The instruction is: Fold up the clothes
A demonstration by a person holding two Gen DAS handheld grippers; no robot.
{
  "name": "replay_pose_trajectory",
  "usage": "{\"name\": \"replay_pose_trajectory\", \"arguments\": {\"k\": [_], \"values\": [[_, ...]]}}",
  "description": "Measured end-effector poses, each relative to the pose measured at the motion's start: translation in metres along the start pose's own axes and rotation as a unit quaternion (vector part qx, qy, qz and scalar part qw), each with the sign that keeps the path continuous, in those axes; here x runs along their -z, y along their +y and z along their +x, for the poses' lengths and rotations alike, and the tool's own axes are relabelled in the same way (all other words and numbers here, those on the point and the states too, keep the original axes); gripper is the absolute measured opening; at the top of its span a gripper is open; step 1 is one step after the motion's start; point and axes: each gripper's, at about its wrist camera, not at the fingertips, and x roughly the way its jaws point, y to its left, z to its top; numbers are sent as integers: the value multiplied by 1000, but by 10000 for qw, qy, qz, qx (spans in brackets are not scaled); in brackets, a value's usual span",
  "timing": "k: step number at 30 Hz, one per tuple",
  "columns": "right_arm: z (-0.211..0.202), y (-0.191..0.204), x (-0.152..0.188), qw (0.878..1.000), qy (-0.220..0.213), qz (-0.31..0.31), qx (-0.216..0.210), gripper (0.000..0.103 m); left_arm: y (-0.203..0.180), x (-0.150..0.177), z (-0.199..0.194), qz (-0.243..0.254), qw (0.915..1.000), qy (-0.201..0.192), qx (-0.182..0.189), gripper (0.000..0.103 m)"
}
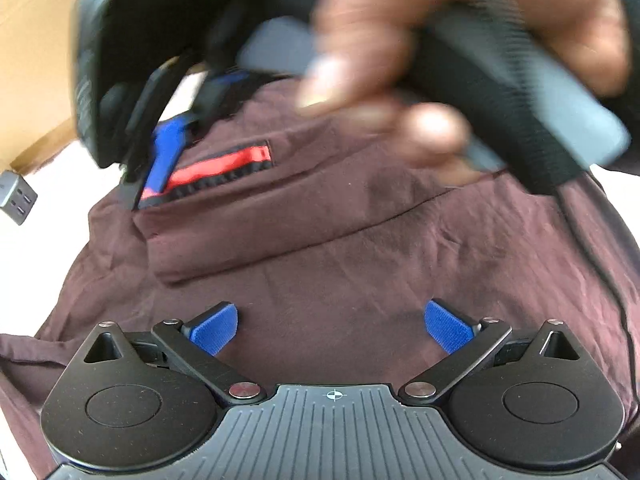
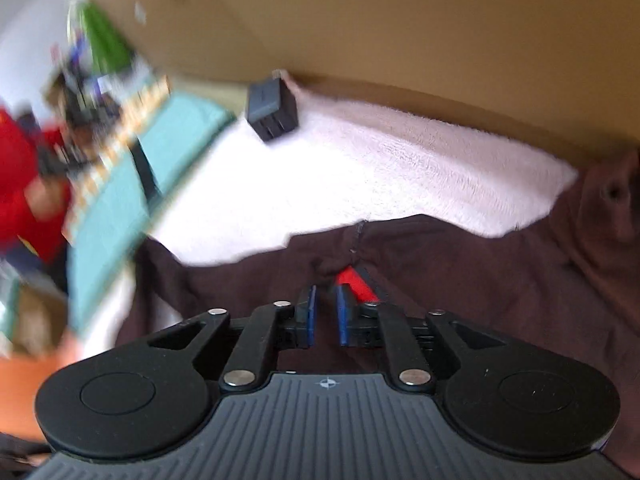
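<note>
A pale pink fleecy blanket [image 2: 400,168] covers the work surface, and on it lies the dark maroon cotton garment [image 1: 340,264], spread mostly flat with a folded-over panel across its upper part and a loose flap trailing off at the left. Its fine creases suggest thin, light, limp cloth that will drape and slide rather than hold a shape, so a hold is best taken on a hem or corner where layers double up, not on the flat middle. The left gripper [image 1: 331,326] hovers just over the middle of the garment with its blue-padded jaws spread wide and nothing between them. The right gripper [image 2: 324,314], blurred by motion, sits at the garment's far edge with its jaws drawn narrow, a slim gap showing; whether cloth is pinched there I cannot tell. Just beside it is the small red woven label [image 1: 224,168], edged in black, a handy landmark. A dark grey plug-like block [image 2: 273,110] rests well apart on the blanket.
</note>
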Motion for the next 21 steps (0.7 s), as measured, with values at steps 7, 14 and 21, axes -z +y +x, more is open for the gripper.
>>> {"name": "replay_pose_trajectory", "arguments": {"k": [7, 14, 21], "values": [[-92, -43, 66, 9878, -827, 1231, 481, 26, 36, -16, -23, -93, 9994, -341, -30, 103], [-137, -82, 151, 9581, -1153, 2234, 1375, 23, 49, -37, 19, -45, 9997, -7, 245, 103], [-176, -87, 189, 9360, -1348, 2631, 1909, 21, 45, -28, 23, 492, 9985, 105, 235, 103]]}}
